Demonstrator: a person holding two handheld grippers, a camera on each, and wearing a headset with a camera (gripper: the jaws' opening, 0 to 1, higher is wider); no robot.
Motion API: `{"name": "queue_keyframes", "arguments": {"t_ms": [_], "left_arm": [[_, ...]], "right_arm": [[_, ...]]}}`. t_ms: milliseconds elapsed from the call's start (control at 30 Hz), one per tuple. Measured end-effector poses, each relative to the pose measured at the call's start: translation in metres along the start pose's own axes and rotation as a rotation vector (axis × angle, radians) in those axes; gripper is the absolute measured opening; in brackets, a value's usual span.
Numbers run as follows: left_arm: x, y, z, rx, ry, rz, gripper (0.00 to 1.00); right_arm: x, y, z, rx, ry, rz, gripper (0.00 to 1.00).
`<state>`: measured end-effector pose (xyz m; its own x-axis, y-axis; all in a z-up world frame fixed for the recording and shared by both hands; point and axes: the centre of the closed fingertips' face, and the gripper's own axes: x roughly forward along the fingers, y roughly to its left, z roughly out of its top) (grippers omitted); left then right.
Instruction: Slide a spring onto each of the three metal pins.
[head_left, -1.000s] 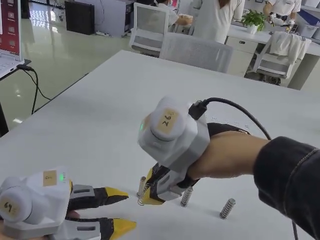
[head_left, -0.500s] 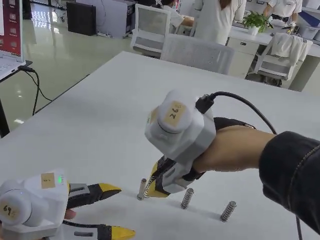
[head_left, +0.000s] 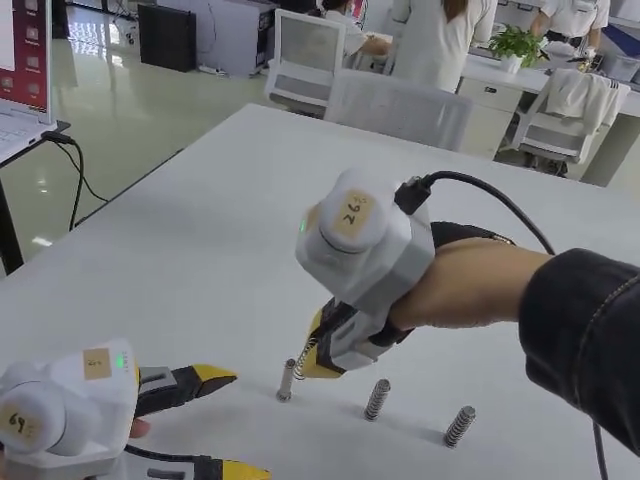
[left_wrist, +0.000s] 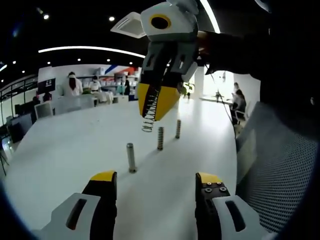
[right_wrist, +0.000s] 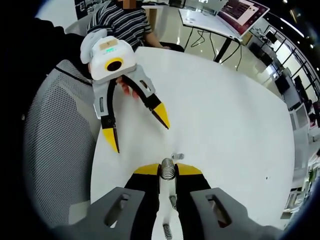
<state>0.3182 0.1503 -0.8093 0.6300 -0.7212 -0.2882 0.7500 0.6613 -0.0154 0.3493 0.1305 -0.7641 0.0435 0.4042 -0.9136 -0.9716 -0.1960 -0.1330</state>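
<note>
As chairs (head_left: 395, 105) stand behind, white table (head_left: 220, 230) bears pins (head_left: 286, 381).

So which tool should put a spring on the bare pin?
The right tool: it grips a spring and hangs just above the bare pin. The left tool is open, holds nothing and sits off to the side.
</note>
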Motion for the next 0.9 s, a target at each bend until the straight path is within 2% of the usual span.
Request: {"name": "queue_keyframes", "arguments": {"t_ms": [300,433,900], "left_arm": [[-0.003,0.002,-0.003,-0.008,0.001,0.009,0.59],[-0.003,0.002,-0.004,-0.007,0.003,0.01,0.6],[-0.005,0.001,-0.008,-0.011,0.008,0.017,0.59]], "right_arm": [[0.01,-0.017,-0.001,0.007,0.016,-0.017,0.09],[0.016,-0.022,-0.005,-0.013,0.043,-0.028,0.09],[0.027,-0.023,-0.003,-0.006,0.043,-0.007,0.09]]}}
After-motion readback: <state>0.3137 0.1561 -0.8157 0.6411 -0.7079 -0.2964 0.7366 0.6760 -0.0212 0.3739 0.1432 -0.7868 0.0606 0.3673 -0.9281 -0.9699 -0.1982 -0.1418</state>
